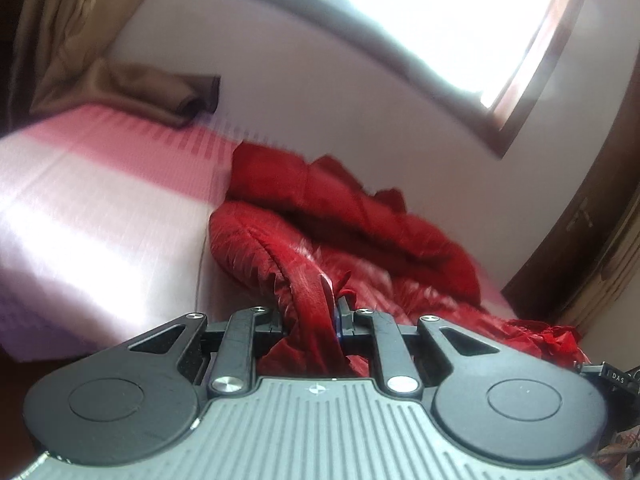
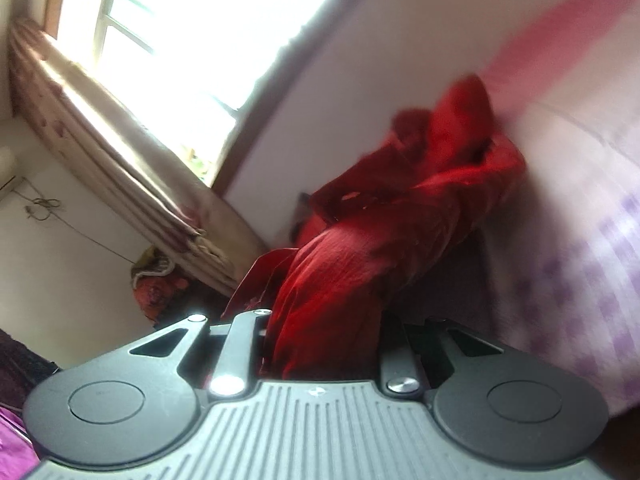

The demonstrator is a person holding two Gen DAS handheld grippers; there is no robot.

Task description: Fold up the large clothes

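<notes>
A large red garment (image 1: 344, 220) lies crumpled on the pink and white striped bed (image 1: 100, 200), close to the pale wall. In the left wrist view my left gripper (image 1: 316, 316) is shut on a bunched fold of the red cloth, which rises out of the pile and runs back between the jaws. In the right wrist view my right gripper (image 2: 320, 340) is shut on another thick fold of the same red garment (image 2: 420, 184). That fold stretches taut from the jaws toward the heap by the wall. The fingertips of both grippers are buried in cloth.
A brown curtain (image 1: 80, 52) hangs at the bed's far left corner. A bright window (image 1: 440, 20) sits above the wall, a dark wooden door frame (image 1: 580, 232) at right. In the right wrist view a striped curtain (image 2: 120, 160) hangs beside a cluttered corner (image 2: 156, 280).
</notes>
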